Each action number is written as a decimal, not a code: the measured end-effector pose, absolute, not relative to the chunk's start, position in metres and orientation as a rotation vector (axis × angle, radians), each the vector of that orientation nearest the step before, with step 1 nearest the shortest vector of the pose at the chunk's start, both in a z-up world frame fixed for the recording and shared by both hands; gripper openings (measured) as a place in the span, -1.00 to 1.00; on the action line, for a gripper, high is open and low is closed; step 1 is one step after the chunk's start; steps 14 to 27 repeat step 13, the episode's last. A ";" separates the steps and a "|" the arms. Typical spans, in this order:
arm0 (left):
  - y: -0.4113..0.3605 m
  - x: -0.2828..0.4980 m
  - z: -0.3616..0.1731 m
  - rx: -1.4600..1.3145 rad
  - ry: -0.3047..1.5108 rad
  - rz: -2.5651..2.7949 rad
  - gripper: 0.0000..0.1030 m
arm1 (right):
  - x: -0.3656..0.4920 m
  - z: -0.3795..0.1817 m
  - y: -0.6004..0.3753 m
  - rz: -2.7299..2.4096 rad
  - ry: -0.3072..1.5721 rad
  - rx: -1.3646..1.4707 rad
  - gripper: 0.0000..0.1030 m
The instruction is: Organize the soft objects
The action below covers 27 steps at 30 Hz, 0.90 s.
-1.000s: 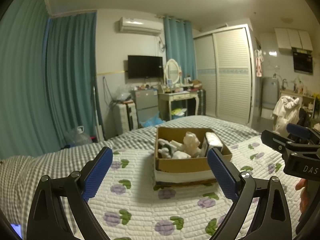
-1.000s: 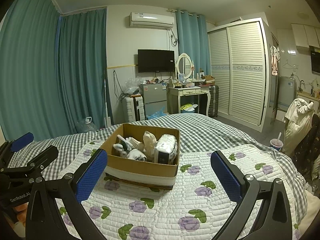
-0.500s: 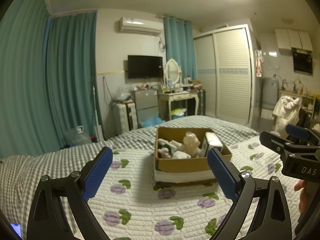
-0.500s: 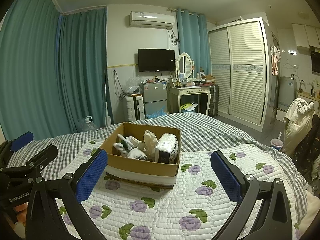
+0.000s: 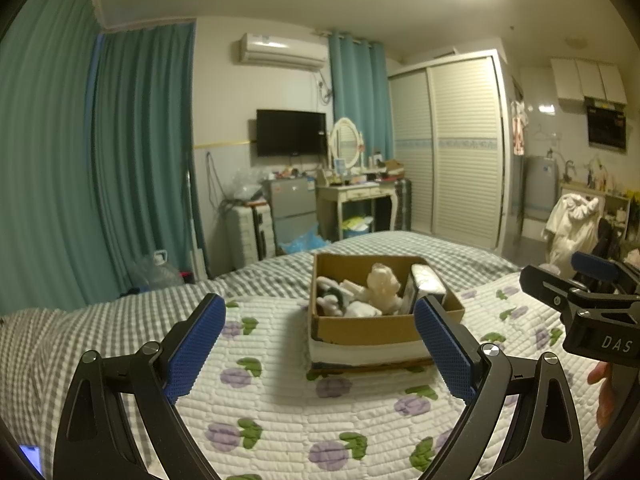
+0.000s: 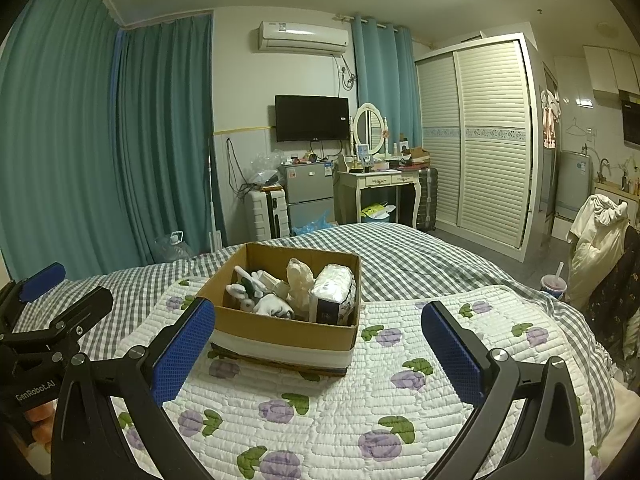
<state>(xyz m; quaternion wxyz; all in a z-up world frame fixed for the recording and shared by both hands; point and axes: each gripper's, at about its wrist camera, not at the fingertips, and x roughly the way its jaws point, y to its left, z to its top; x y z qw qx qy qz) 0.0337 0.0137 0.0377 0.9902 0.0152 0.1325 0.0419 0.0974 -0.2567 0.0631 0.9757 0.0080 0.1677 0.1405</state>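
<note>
A brown cardboard box (image 5: 362,326) (image 6: 280,330) stands on the quilted bed. Inside lie white rolled socks (image 6: 272,306) (image 5: 332,304), a cream plush toy (image 5: 384,286) (image 6: 300,278) and a white soft pack (image 6: 334,298) (image 5: 428,282) at its right side. My left gripper (image 5: 320,342) is open and empty, held above the quilt in front of the box. My right gripper (image 6: 320,346) is open and empty, also in front of the box. Each gripper shows at the edge of the other's view: the right one (image 5: 580,304) and the left one (image 6: 48,320).
The white quilt with purple flowers (image 6: 360,400) covers the grey checked bedding (image 6: 420,256). Beyond the bed are teal curtains (image 6: 152,140), a suitcase (image 6: 266,214), a small fridge (image 6: 310,196), a dressing table (image 6: 380,184) and a wardrobe (image 6: 480,140). A chair with clothes (image 6: 600,240) stands at the right.
Almost nothing has changed. In the left wrist view the right gripper has shifted very slightly. Both grippers stay open.
</note>
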 end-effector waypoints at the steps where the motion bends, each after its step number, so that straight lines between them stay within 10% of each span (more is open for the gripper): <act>1: 0.014 0.034 0.038 0.031 0.266 0.086 0.89 | 0.098 0.063 -0.256 0.284 0.338 0.016 1.00; 27: 0.010 0.033 0.036 0.028 0.269 0.080 0.89 | 0.097 0.061 -0.258 0.282 0.341 0.012 1.00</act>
